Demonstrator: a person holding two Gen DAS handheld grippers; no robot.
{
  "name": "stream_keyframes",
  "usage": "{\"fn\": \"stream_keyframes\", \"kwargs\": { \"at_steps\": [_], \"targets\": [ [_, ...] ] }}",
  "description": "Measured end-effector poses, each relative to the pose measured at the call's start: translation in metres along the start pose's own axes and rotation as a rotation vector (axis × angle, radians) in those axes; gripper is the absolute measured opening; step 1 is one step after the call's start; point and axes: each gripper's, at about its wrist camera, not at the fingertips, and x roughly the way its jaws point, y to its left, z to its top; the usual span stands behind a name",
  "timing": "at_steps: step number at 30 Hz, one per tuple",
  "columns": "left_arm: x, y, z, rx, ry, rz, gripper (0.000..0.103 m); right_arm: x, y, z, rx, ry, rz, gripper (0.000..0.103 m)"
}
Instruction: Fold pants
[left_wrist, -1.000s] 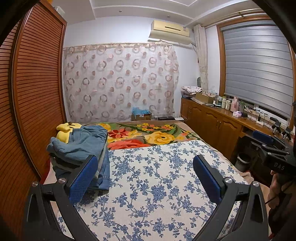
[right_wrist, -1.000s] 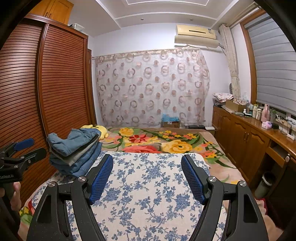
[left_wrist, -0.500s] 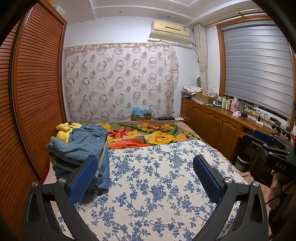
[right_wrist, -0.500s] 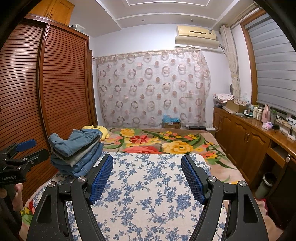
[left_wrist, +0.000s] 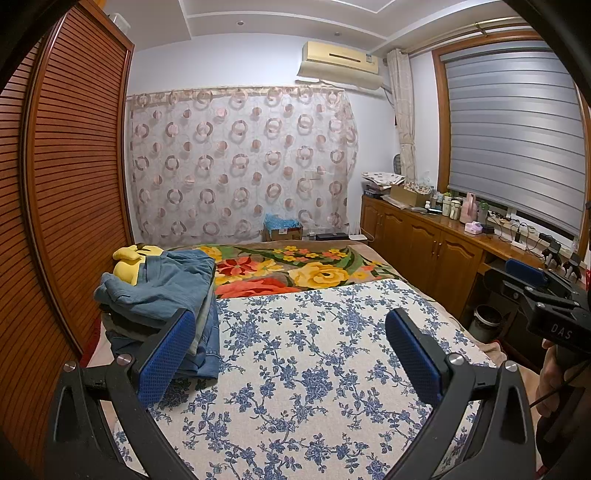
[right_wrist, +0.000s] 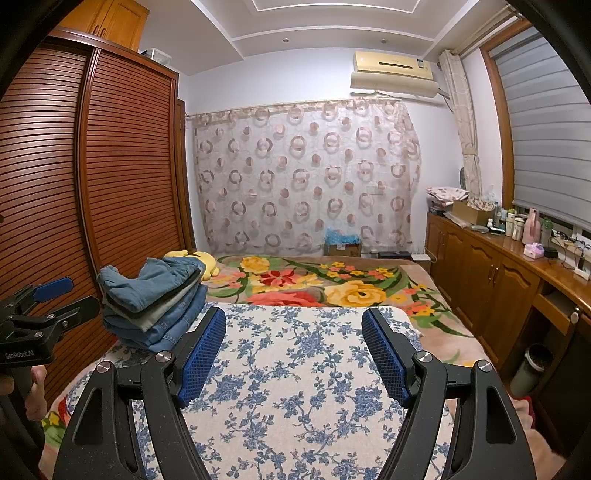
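Bed cover (left_wrist: 314, 387): cream ground, blue floral sprig print.
Blanket (left_wrist: 306, 267) beyond it: tan ground, large yellow, red and orange flowers, green leaves.
Stack of folded pants (left_wrist: 162, 295): blue denim top and bottom, grey and dark layers between.
Plush toy (left_wrist: 127, 264) behind stack: yellow.
Curtain (left_wrist: 240, 162): sheer pale beige, brown-pink ring and disc pattern.
Wardrobe doors (right_wrist: 110, 177): reddish-brown, horizontal slats.
Window blind (left_wrist: 513, 125): grey horizontal bands.
Cabinets (right_wrist: 491, 280): honey-brown wood.
Left gripper (left_wrist: 290, 354) and right gripper (right_wrist: 293, 356): black frames, blue textured pads.
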Motion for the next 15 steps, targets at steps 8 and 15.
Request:
{"fn": "stream_keyframes", "kwargs": {
  "at_steps": [8,15],
  "targets": [
    [0.0,-0.0001,-0.0008,0.0,0.0,-0.001,0.103,-0.0003,-0.0004,0.001,0.001,-0.002,0.003,0.078],
    [0.0,-0.0005,-0.0011,-0.001,-0.001,-0.001,0.103,0.0008,-0.0027,0.0016,0.001,-0.004,0.002,0.078]
  ]
}}
